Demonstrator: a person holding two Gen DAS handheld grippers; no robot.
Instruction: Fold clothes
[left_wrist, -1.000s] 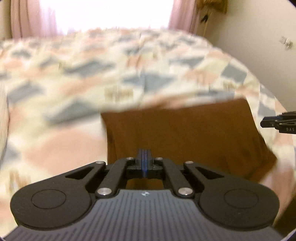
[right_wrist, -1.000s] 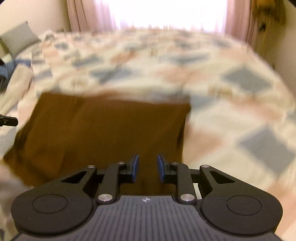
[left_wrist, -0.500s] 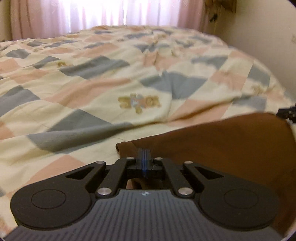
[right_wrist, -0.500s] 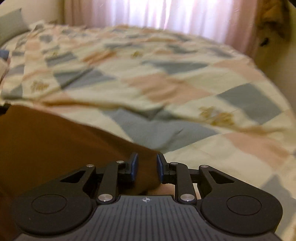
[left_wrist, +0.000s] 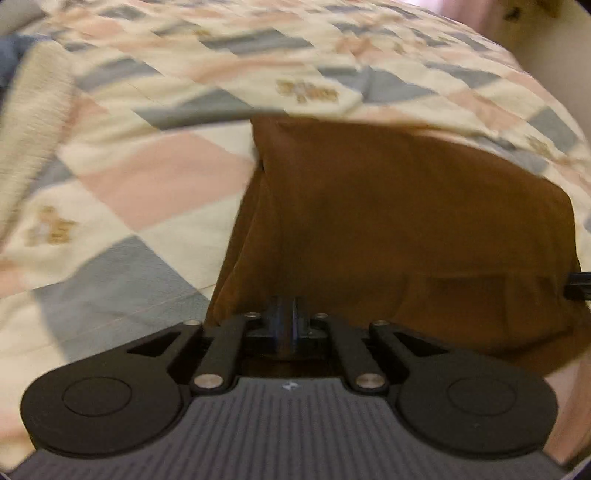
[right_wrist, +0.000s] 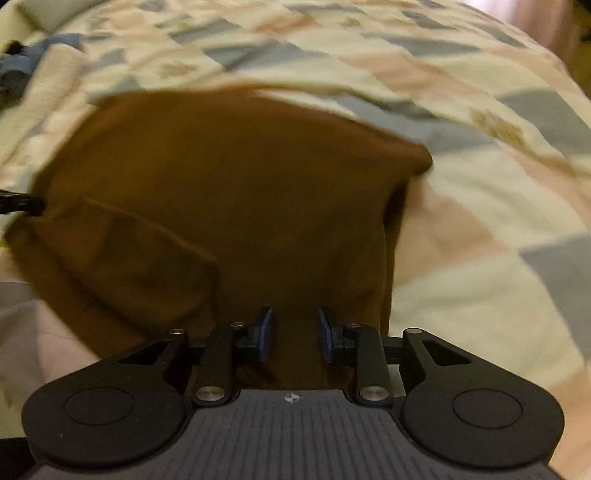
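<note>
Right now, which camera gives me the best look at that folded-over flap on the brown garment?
The right wrist view. There the flap lies in full on the near left of the brown garment, its edges clear. The left wrist view shows only a faint horizontal crease across the cloth near the right side, with no clear outline.

A home bedroom: a bed under a patchwork quilt with teddy-bear prints

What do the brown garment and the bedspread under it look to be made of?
Brown garment: looks like a soft matte woven or knit cloth, perhaps cotton; it drapes and creases with no shine. Bedspread: seems a quilted patchwork cotton in cream, pink and grey-blue, matte, with puckered seams. Motion blur hides the weave of both.
</note>
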